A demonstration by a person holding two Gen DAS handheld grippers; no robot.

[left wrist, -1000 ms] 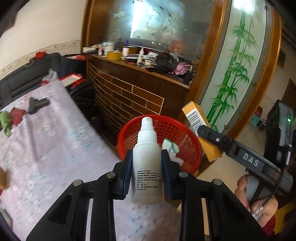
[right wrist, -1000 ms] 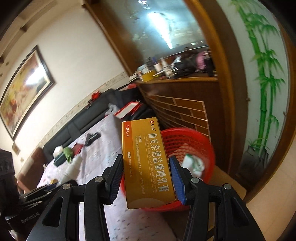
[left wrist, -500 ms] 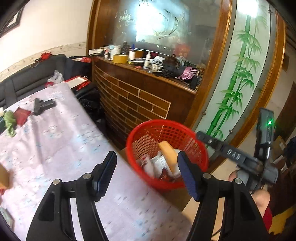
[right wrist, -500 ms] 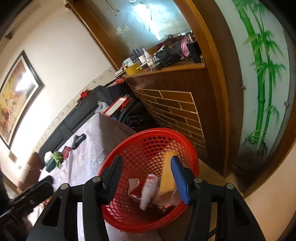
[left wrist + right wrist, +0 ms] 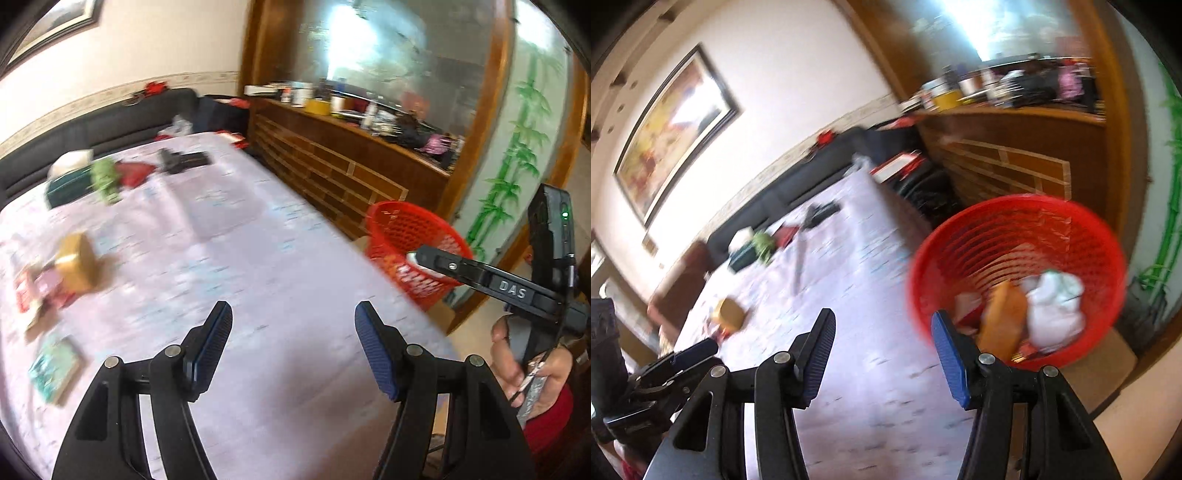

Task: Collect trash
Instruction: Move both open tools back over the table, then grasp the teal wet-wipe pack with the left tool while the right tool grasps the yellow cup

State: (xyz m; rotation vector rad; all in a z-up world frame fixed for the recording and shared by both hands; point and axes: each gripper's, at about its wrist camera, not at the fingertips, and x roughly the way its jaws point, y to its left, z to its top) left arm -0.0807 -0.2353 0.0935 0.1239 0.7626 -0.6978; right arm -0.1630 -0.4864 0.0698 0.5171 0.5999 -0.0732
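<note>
The red mesh basket [image 5: 1015, 236] stands off the table's far right corner and holds the orange box [image 5: 1001, 325] and white crumpled trash [image 5: 1052, 306]. It also shows in the left wrist view [image 5: 402, 229]. My left gripper [image 5: 293, 332] is open and empty over the pale tablecloth [image 5: 229, 251]. My right gripper [image 5: 882, 343] is open and empty at the table edge, just left of the basket. A tan box [image 5: 77, 262] and small packets [image 5: 35, 295] lie on the table at the left.
A green item [image 5: 105, 179], a red pouch [image 5: 135, 171], a dark box [image 5: 64, 186] and a black object [image 5: 183, 160] lie at the table's far end. A black sofa [image 5: 110, 122] runs behind. A wooden counter [image 5: 351, 162] with clutter stands at the right.
Both grippers let go: the white bottle and the orange box dropped into the basket. Both grippers have since swung left, away from the basket and over the table.
</note>
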